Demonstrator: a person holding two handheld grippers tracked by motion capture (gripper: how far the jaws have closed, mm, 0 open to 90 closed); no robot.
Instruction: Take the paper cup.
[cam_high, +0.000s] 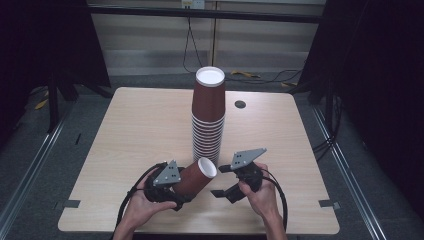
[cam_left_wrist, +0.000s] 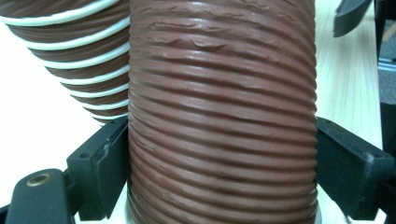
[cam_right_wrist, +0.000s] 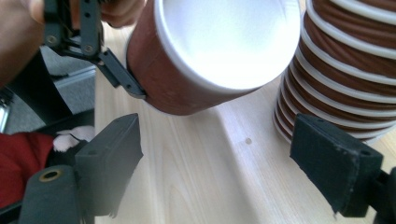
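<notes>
On pale wooden table (cam_high: 130, 130), brown cup stack (cam_high: 208, 120); dark surroundings.

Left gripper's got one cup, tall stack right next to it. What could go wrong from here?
1. The left gripper clamps the single cup on its ribbed wall; squeezing harder could crush it.
2. The cup stack is tall and stands close by; a bump from the tilted cup or the open right gripper might topple it.
3. The stack sits inverted, so the held cup probably needs turning first.
</notes>
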